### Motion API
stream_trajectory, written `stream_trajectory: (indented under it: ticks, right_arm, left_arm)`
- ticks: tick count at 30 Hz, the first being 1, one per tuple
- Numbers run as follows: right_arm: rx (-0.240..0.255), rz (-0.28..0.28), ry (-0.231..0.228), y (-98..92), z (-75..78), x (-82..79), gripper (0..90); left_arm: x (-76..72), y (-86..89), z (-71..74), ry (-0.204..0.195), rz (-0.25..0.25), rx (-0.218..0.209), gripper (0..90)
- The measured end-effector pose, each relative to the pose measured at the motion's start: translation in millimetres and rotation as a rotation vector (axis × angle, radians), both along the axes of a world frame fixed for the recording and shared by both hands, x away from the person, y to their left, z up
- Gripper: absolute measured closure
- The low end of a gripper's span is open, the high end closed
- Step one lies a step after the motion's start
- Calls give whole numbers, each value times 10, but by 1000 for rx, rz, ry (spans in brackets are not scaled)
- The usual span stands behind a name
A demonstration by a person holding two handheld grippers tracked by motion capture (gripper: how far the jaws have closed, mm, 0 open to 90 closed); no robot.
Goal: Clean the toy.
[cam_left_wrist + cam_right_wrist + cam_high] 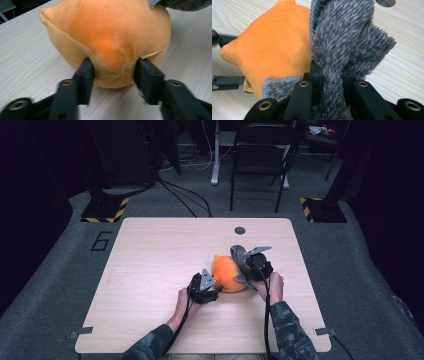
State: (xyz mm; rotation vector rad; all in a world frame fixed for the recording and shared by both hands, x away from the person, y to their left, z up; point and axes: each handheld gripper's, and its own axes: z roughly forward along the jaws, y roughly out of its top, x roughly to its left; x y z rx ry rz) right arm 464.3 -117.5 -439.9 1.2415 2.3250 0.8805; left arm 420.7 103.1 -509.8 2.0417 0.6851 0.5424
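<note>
2 grippers on an orange plush toy at centre table

The orange plush toy (227,274) lies at frame centre; the left gripper (113,71) pinches its lower bulge, while the right gripper (332,75) is clenched on its grey furry cover (347,37).

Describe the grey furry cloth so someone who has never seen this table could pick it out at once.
Start at the pale wooden table and find the orange plush toy near its middle. The grey furry cloth sits against the toy's far right side, pinched in the right gripper. It is the one shaggy grey thing there, with a light blue hem, next to smooth orange plush.
</note>
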Motion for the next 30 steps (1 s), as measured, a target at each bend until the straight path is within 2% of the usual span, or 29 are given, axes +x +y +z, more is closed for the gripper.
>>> stream_trajectory:
  ticks: [3, 5, 8, 9, 12, 17, 20, 22, 24, 25, 26, 30]
  right_arm:
    - [10, -6, -5, -4, 5, -3, 773]
    - [9, -6, -19, -29, 39, -2, 773]
    - [32, -24, -28, -82, 152, -22, 773]
    - [44, -14, -33, -105, 194, -27, 773]
    - [112, -6, -27, -106, 352, -77, 773]
    - [161, 101, -6, 93, 533, -202, 771]
    - [188, 150, 11, 251, 538, -252, 770]
    - [223, 172, 32, 325, 495, -253, 770]
    - [195, 181, 45, 392, 421, -239, 771]
    - [205, 190, 47, 409, 372, -228, 771]
    - [190, 198, 46, 417, 330, -211, 772]
    - [115, 193, 18, 447, 257, -191, 776]
  left_arm:
    - [14, 0, 2, 5, 9, -24, 685]
    - [17, 0, 45, 20, 13, -38, 720]
    - [29, 9, 122, 57, 20, -68, 731]
    - [33, 10, 148, 72, 21, -74, 731]
    - [27, 12, 225, 102, 31, -83, 730]
    - [-7, 72, 347, 158, 32, -113, 727]
    - [-58, 104, 401, 180, 25, -125, 726]
    - [-86, 114, 427, 182, 8, -131, 727]
    - [-91, 116, 426, 178, 3, -116, 726]
    - [-84, 117, 410, 184, 4, -116, 725]
    - [-77, 116, 390, 187, 4, -110, 724]
    - [-53, 107, 346, 175, 4, -86, 721]
